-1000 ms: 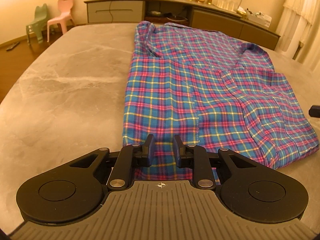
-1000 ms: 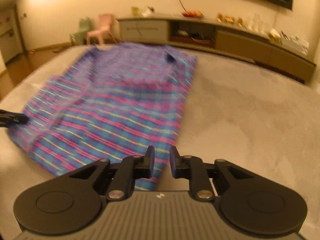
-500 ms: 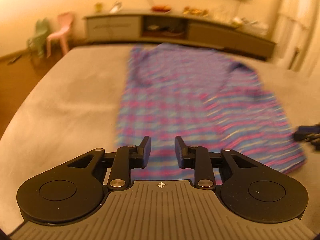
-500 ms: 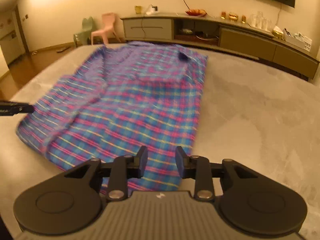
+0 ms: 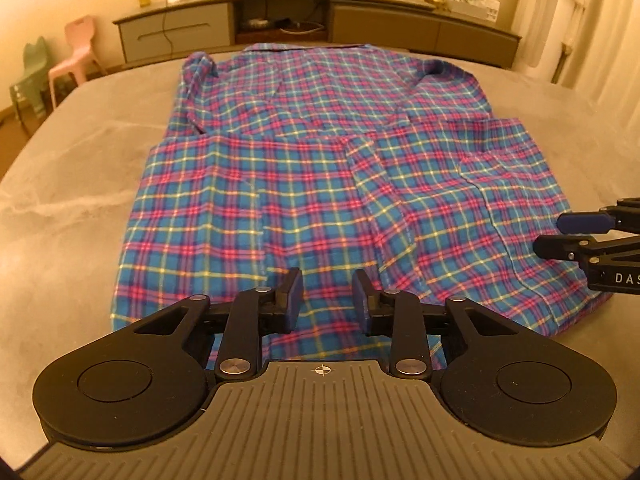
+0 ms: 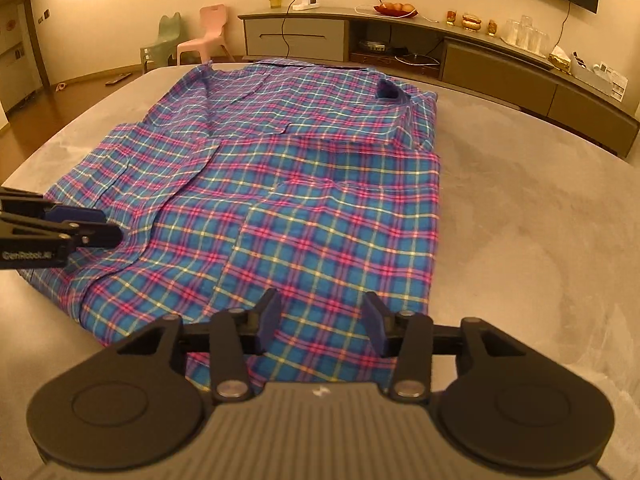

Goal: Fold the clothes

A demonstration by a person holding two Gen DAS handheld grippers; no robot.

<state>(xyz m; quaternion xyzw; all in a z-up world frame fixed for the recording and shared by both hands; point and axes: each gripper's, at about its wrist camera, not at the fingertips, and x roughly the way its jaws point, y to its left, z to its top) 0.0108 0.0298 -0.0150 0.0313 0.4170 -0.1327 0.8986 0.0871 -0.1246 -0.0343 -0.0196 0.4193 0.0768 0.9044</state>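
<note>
A blue, pink and yellow plaid shirt (image 5: 328, 168) lies flat on the grey marble table (image 5: 80, 184), sides folded inward, collar at the far end. It also shows in the right wrist view (image 6: 304, 200). My left gripper (image 5: 326, 298) is open and empty, hovering over the shirt's near hem. My right gripper (image 6: 320, 320) is open and empty over the hem's right part. The right gripper's fingers (image 5: 576, 236) show at the right edge of the left wrist view; the left gripper's fingers (image 6: 80, 226) show at the left edge of the right wrist view.
A long low sideboard (image 5: 320, 20) with a fruit bowl, jars and glasses stands beyond the table. A pink chair (image 5: 76, 56) and a green chair (image 5: 28, 72) stand at the far left. Bare table surface (image 6: 540, 220) lies right of the shirt.
Both grippers have pulled back toward the shirt's near hem and opened their jaws wider. The shirt lies as before.
</note>
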